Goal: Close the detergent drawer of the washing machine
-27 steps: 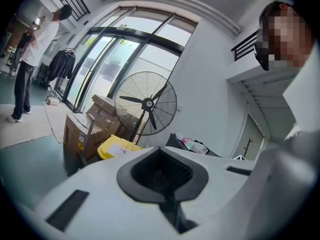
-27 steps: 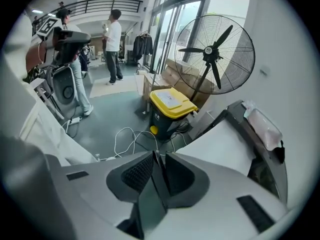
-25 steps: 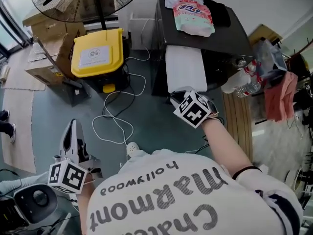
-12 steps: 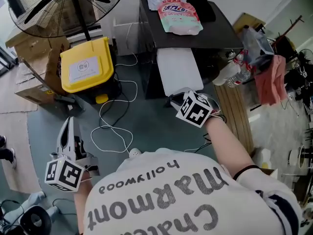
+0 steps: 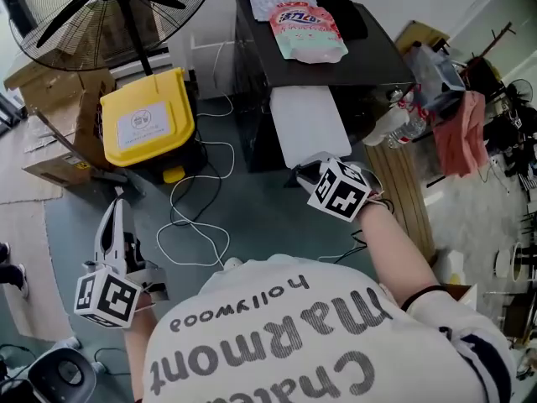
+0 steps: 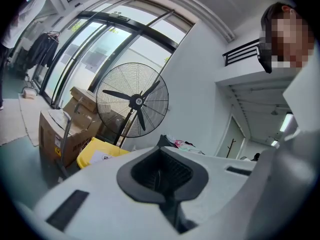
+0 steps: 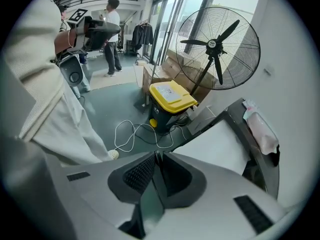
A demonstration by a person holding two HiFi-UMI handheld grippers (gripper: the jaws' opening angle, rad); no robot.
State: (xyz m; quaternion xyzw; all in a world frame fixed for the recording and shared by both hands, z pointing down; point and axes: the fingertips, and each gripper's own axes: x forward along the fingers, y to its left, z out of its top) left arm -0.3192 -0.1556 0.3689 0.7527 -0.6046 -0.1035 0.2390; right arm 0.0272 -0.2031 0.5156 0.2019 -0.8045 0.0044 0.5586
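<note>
- Grey-green floor (image 5: pixel 252 217), workshop-type room, glazed wall (image 6: pixel 100 49) on one side.
- One black washing machine (image 5: pixel 377 53) at 12 o'clock in the head view.
- One pedestal fan (image 5: pixel 109 7) at 11.
- One yellow bin (image 5: pixel 147 124) at 10, two cardboard boxes (image 5: pixel 54 154) at 9.
- One detergent drawer (image 5: pixel 306 124): white slab sticking out of the machine's front toward 6, not closed.
- One white cable (image 5: pixel 197 225) looped on the floor, centre.
- One pink detergent pouch (image 5: pixel 306 28) lying on the machine top.
- Two grippers. Right gripper (image 5: pixel 306 173) is at the drawer's 6 o'clock end; its fingers have just been closing and are now almost together, with nothing between. Left gripper (image 5: pixel 113 208) is at 8, fingers together, empty.
</note>
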